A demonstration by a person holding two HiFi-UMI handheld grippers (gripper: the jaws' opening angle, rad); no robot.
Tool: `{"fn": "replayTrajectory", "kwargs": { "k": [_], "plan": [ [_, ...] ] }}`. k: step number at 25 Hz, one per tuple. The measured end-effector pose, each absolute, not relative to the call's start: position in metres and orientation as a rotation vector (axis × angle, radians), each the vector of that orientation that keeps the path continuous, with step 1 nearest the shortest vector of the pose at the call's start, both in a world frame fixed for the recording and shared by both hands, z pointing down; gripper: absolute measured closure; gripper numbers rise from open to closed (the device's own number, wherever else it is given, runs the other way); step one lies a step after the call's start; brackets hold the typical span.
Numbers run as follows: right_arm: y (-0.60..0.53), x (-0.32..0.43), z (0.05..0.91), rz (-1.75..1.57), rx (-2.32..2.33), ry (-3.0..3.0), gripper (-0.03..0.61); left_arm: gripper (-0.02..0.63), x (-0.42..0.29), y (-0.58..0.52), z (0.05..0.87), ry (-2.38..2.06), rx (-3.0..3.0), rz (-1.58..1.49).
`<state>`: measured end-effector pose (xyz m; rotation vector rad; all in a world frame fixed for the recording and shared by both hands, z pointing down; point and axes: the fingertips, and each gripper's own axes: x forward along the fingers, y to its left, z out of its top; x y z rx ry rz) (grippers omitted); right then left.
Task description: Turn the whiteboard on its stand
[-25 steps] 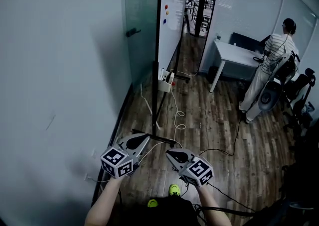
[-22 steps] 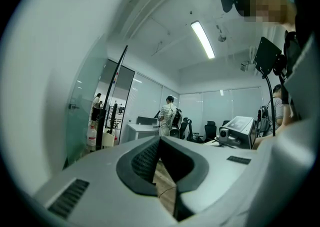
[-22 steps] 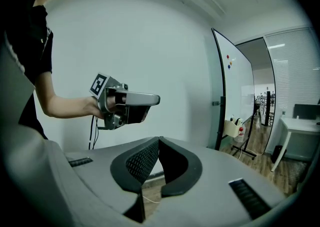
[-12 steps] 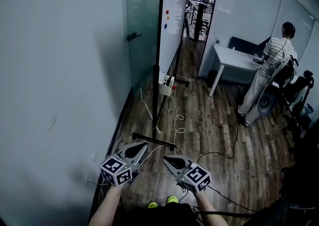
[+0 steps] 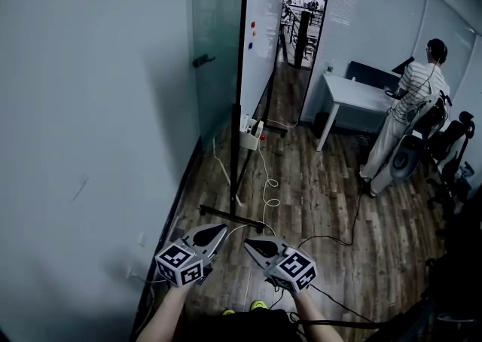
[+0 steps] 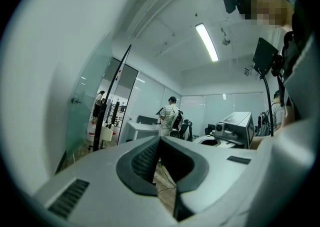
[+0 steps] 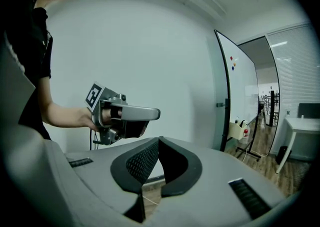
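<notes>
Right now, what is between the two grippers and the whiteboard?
In the head view, wooden floor, the stand's black foot bar and a looping white cable lie before the whiteboard.

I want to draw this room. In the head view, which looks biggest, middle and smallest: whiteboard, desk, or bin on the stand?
1. Whiteboard
2. Desk
3. Bin, though it is nearer the camera than the desk.
</notes>
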<state>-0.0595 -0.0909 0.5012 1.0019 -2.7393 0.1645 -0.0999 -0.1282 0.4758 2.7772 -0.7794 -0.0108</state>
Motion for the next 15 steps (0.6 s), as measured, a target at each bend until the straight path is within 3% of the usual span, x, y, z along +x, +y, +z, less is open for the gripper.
{"fn": "replayTrajectory", "kwargs": {
  "k": [15],
  "plan": [
    [-0.0948, -0.0666, 0.5024, 0.173, 0.973, -2.739, 0.588, 0.600, -0.1073, -0.1316, 0.4772, -0.796, 2.771, 0.005]
  ]
}}
